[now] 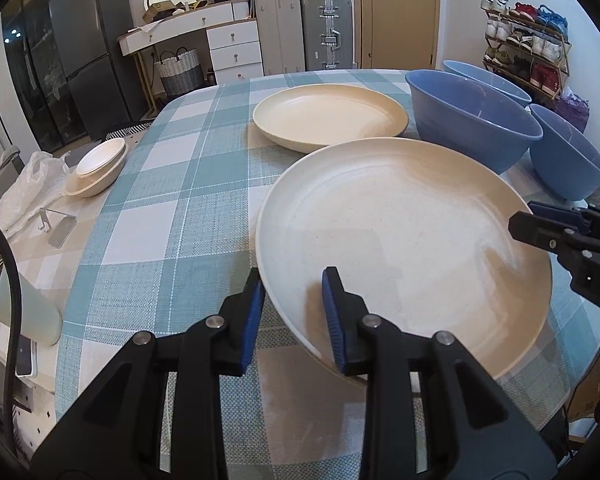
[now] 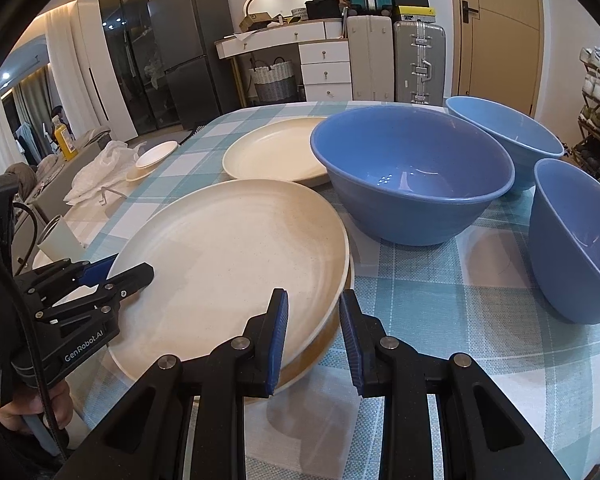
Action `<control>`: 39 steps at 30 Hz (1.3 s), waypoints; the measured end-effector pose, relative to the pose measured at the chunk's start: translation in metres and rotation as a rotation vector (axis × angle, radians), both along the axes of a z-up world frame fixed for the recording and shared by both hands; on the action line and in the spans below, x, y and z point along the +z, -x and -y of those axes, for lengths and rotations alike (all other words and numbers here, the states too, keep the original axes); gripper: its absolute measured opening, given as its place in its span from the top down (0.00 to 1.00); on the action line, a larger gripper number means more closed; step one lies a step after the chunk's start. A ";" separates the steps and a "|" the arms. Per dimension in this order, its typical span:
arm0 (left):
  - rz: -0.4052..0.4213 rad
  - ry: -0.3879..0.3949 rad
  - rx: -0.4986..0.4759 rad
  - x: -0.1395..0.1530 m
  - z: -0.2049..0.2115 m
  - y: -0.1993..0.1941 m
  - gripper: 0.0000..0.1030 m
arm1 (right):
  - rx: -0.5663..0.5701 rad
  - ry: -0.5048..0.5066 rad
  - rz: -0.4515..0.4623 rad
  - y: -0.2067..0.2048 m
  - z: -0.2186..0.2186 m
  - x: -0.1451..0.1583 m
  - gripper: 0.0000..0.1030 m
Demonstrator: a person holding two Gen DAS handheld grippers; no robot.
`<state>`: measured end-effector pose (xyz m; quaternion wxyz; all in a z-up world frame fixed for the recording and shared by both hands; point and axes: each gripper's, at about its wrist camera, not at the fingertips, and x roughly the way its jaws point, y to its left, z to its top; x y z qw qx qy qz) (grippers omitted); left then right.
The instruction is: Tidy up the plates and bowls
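Note:
A large cream plate [image 1: 400,232] [image 2: 228,248] hangs tilted at the near side of the checked table, over a second cream plate whose tan rim [image 2: 324,344] shows beneath it; I cannot tell whether they touch. My left gripper [image 1: 294,308] [image 2: 116,272] is shut on the top plate's left rim, one pad inside and one outside. On its near right rim my right gripper [image 2: 314,332] [image 1: 528,220] is shut the same way. A third cream plate [image 1: 328,114] [image 2: 276,152] lies farther back. Three blue bowls [image 2: 412,176] [image 2: 504,128] [image 2: 572,240] stand upright to the right.
Small stacked cream dishes [image 1: 98,168], a white plastic bag [image 1: 32,188] and a metal stand [image 1: 56,224] lie at the table's left edge. A pale tumbler [image 1: 20,300] and a phone [image 1: 24,356] sit near left. A hand [image 2: 32,408] holds the left gripper. Suitcases [image 1: 304,32] stand behind.

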<state>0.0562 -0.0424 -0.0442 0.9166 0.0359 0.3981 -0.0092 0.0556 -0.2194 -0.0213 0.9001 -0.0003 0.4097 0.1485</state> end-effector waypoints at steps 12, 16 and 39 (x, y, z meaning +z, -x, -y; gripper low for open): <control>-0.005 -0.049 -0.004 -0.009 0.006 -0.001 0.74 | -0.005 0.039 -0.003 -0.002 -0.003 -0.009 0.73; -0.008 -0.063 -0.004 -0.012 0.008 -0.002 0.74 | -0.008 0.041 -0.007 -0.004 -0.003 -0.012 0.73; -0.040 -0.017 -0.020 -0.013 0.004 -0.002 0.63 | -0.005 0.045 -0.015 -0.004 -0.007 -0.016 0.70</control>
